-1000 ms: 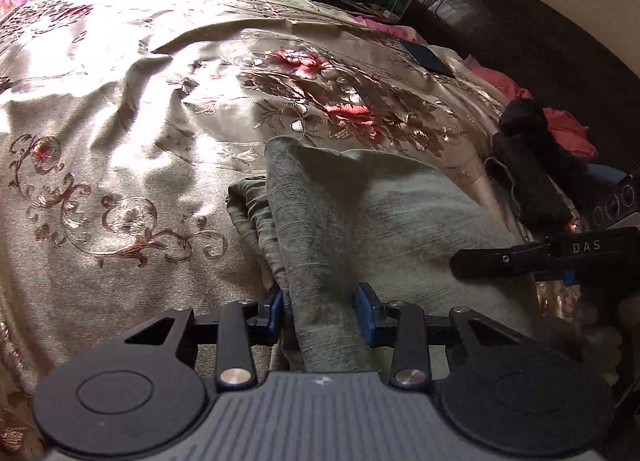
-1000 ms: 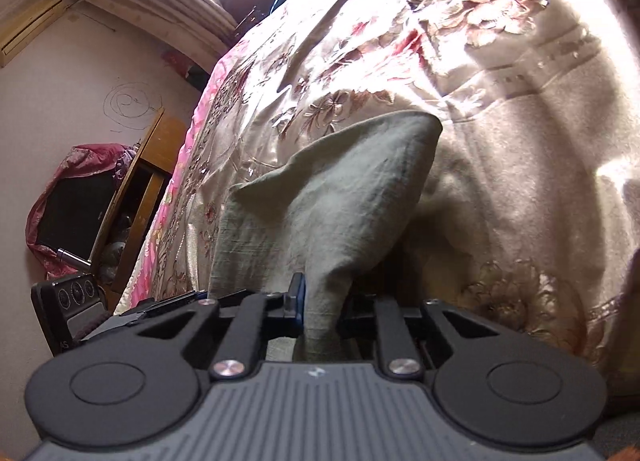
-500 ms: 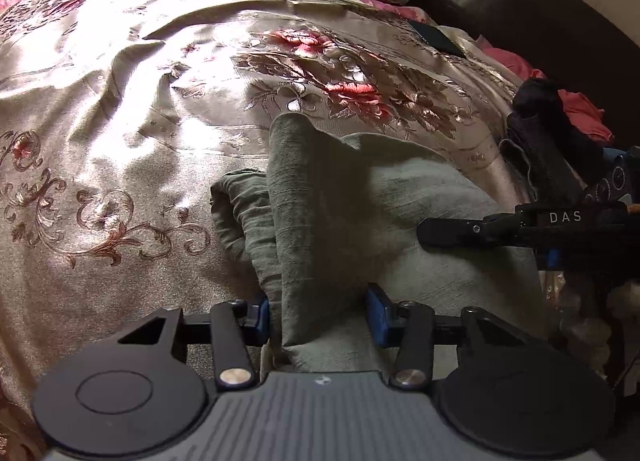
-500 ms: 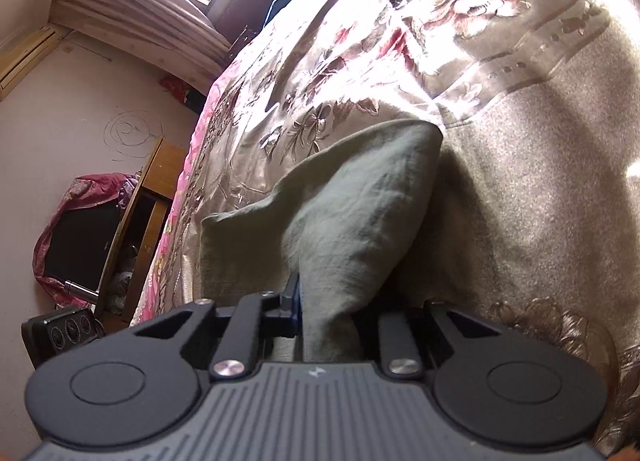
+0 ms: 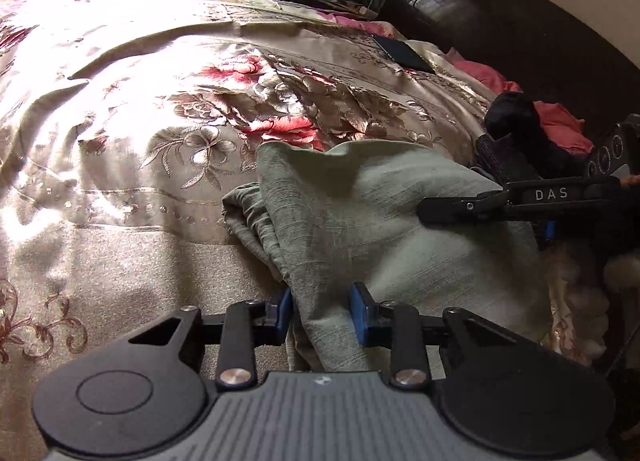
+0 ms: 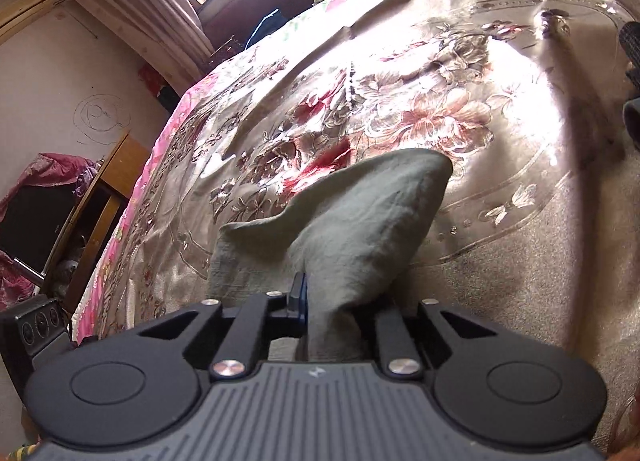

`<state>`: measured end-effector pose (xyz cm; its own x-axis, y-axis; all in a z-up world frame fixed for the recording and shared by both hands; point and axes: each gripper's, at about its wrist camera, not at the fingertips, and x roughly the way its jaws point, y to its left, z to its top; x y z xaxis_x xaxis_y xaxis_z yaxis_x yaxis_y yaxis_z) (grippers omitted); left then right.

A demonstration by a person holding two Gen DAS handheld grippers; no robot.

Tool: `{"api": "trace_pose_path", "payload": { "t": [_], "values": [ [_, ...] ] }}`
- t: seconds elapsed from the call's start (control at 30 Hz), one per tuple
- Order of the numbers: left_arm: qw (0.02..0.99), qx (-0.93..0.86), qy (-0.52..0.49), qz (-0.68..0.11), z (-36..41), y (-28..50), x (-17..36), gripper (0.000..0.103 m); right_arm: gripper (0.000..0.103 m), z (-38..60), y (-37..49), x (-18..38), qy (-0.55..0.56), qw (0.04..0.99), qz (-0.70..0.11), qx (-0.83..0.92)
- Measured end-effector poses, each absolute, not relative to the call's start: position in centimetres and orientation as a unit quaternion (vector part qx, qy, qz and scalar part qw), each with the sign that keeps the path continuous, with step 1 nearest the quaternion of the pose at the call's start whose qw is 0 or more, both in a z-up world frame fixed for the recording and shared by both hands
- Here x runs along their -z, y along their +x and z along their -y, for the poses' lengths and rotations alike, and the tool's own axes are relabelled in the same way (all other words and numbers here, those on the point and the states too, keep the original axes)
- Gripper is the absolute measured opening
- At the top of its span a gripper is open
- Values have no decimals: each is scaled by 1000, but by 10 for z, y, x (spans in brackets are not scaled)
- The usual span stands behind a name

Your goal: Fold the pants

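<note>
Pants (image 5: 372, 217), grey-green and partly folded, lie bunched on the floral satin bedspread (image 5: 140, 109), near my two tools and toward the right side of the bed. From my left wrist camera I see a flat fold of them spread to the right, with a rumpled roll of cloth along its left edge.

My left gripper (image 5: 322, 311) has a thick ridge of the pants running between its blue pads (image 5: 283, 307). The pads stand a little apart with the cloth filling the gap; I cannot tell whether they are pressing it or only straddling it.

My right gripper (image 6: 332, 301) is clamped on another part of the pants. In its own camera the cloth rises out of the narrow gap and fans upward into a rounded flap (image 6: 384, 197) that stands above the bedspread. The same tool (image 5: 500, 203) shows in the left view, reaching in from the right over the far side of the fold.

Far right, by the dark headboard (image 5: 500, 21), sit a black garment (image 5: 516, 121) and pink cloth (image 5: 560, 125). A flat dark object (image 5: 404, 55) lies on the bedspread farther back.
</note>
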<state>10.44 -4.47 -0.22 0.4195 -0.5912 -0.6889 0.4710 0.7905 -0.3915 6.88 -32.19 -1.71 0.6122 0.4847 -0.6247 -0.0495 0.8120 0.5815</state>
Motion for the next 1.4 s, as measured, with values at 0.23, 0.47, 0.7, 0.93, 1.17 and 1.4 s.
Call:
{"api": "trace_pose_path", "payload": {
  "t": [0.23,0.47,0.7,0.93,1.17,1.4],
  "values": [
    [836,294,-100,-452,17,96,9,55,39,320,67,39,278,845,-431,-151],
    [883,240,-91,-393,6,74,-9,57,39,329,47,-1,217,899,-370,-87],
    [908,271,-13,-319,31,32,-37,58,39,266,65,-17,93,922,-352,-128],
    [872,262,11,-413,48,37,11,60,43,302,68,-13,90,928,-362,-17],
    [870,258,-15,-419,44,37,11,62,46,248,74,-22,113,914,-344,-185],
    [874,249,-3,-416,48,29,13,63,48,177,121,41,104,868,-412,-255]
  ]
}}
